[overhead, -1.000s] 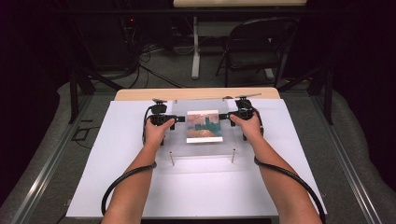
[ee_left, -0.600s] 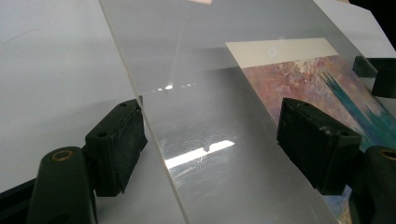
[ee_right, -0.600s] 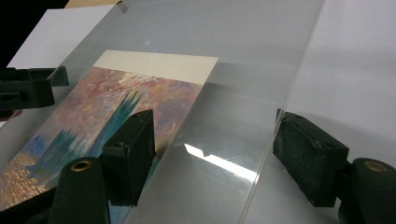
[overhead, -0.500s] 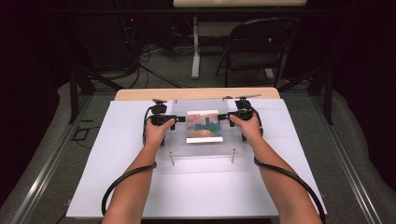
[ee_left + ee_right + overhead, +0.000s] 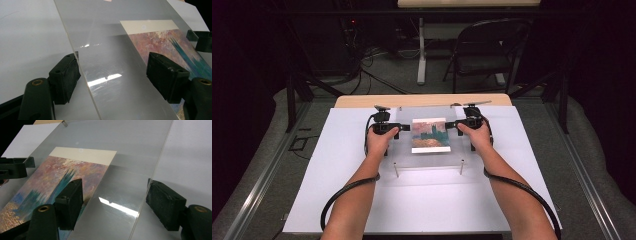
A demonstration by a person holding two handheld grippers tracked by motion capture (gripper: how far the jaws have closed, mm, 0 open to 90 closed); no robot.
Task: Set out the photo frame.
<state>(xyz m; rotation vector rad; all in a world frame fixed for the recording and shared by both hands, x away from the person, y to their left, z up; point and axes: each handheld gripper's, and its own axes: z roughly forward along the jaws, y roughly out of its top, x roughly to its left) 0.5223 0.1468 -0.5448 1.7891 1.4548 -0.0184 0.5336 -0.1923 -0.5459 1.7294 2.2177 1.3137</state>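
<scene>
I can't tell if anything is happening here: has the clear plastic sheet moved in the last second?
No. In the high view the clear sheet keeps its place against the wooden table edge, and the left gripper and right gripper stay at its sides.

light: bright on table [image 5: 362,200] | surroundings dark | glare: clear sheet [image 5: 105,80] | near tongs soft

A white surface [image 5: 337,200] lies over a wooden tabletop whose tan edge [image 5: 362,101] shows at the far side. Grey carpet [image 5: 262,165] covers the floor around it. Beyond stand a dark folding chair [image 5: 484,52], a white table leg [image 5: 421,50] and tangled black cables [image 5: 362,55]. The room behind is dark.
</scene>
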